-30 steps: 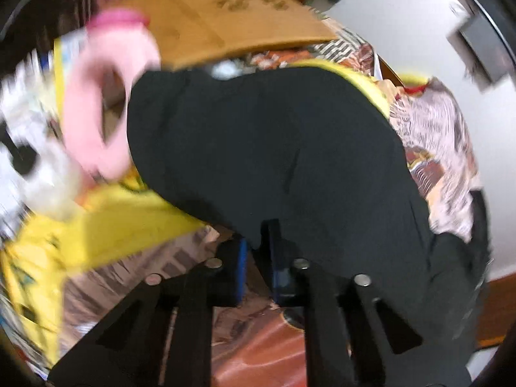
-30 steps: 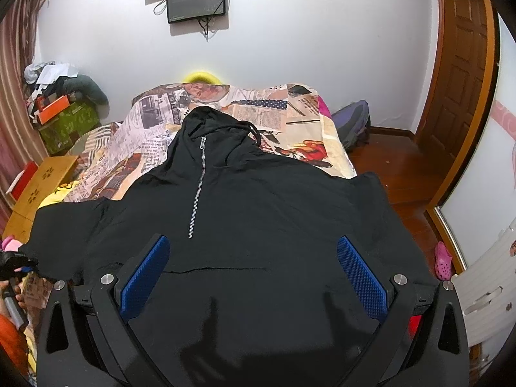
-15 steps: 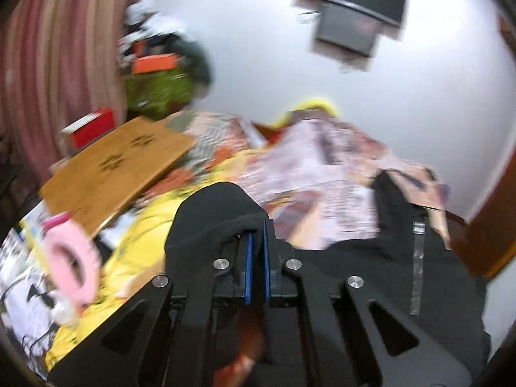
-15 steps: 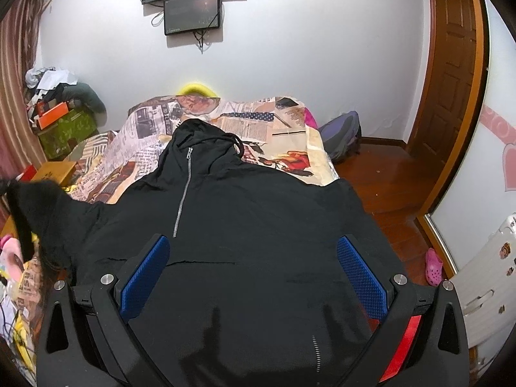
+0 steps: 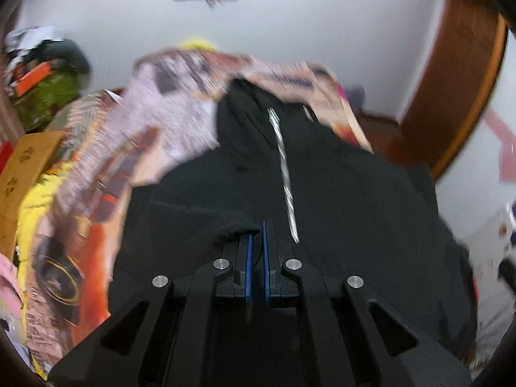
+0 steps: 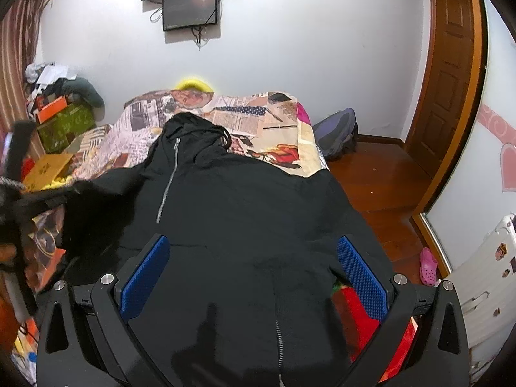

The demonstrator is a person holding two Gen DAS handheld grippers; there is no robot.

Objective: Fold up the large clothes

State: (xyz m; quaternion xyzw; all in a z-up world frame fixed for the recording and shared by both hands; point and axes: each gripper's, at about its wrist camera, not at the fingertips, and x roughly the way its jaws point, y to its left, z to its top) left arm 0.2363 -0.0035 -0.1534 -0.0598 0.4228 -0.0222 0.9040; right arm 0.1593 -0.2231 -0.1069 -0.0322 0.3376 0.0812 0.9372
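The left gripper, clamped on the black hoodie's sleeve cuff, has carried it from the bedside over the hoodie's chest, starting fold 1, while the right gripper hovers open.

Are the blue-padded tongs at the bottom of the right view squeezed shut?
No, the right tongs stand wide open above the black hoodie, gripping nothing.
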